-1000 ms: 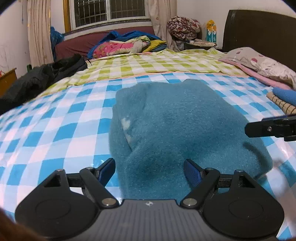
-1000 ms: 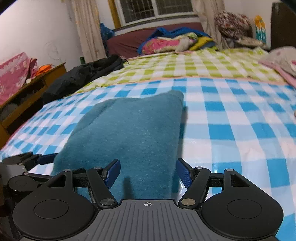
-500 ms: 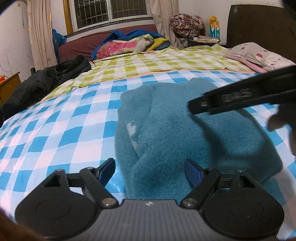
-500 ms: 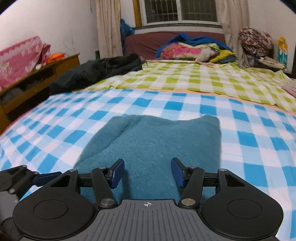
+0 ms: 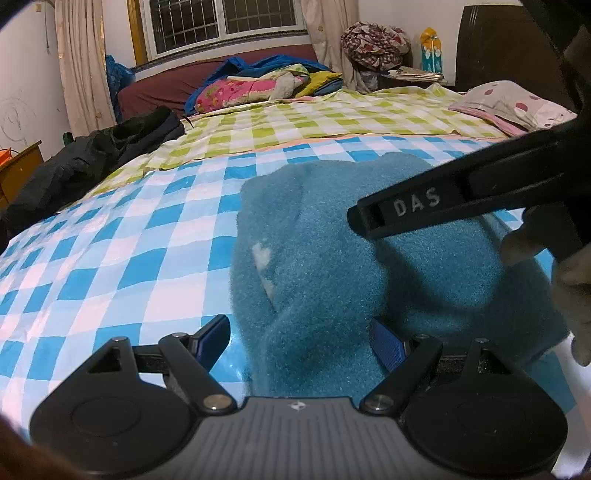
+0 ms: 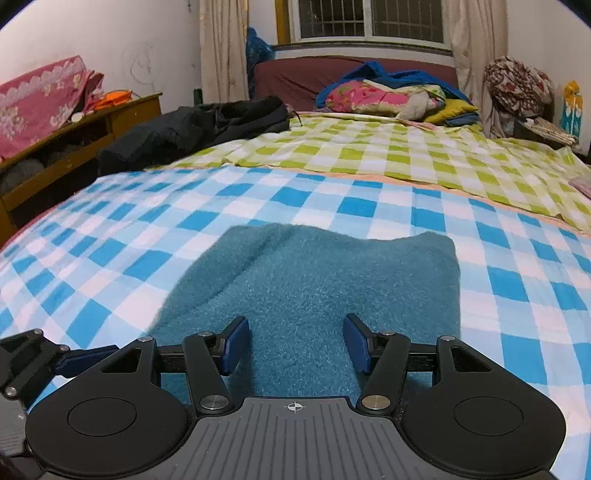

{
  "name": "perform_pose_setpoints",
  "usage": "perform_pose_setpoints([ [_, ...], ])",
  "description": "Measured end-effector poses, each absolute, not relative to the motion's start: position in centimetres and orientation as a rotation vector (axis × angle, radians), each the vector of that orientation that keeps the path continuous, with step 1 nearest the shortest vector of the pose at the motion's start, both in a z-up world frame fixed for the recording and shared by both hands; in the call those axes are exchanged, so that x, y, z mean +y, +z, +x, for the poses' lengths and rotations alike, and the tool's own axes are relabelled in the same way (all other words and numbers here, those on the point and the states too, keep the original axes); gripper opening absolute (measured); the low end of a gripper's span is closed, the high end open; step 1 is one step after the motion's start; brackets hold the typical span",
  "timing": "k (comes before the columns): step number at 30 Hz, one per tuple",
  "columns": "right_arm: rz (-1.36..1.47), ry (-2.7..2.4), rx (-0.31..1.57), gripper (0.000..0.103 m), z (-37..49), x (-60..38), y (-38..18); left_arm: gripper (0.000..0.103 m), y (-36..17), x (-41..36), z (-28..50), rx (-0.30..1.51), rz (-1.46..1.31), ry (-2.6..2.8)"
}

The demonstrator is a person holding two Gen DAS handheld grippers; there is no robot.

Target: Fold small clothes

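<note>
On the blue checked sheet [image 6: 369, 206] lies a teal fleece garment [image 6: 314, 288], soft, light and floppy; I judge a corner or hem the best hold. The left claw [image 5: 299, 343] stands spread, its pads either side of the near edge, pinching nothing. The right claw [image 6: 295, 343], whose jaws have just narrowed, stays apart over the fleece, gripping nothing.

Dim indoor light from above; the window [image 6: 369, 18] is dark. Fisheye bending curves the edges, corners go black, and nearby parts look blurred.
</note>
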State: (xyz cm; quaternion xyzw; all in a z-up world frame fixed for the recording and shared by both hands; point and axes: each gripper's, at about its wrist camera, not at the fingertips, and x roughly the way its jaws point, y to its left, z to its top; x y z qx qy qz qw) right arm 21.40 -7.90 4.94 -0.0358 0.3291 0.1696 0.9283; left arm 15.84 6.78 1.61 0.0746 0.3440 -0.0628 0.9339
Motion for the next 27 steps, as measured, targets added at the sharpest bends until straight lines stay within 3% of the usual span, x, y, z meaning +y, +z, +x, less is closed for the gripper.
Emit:
perform_pose_setpoints([
  [27, -0.061, 0.328, 0.687, 0.056, 14.8, -10.7, 5.5, 0.089, 2.0, 7.0, 14.5, 0.736, 0.171, -0.078],
])
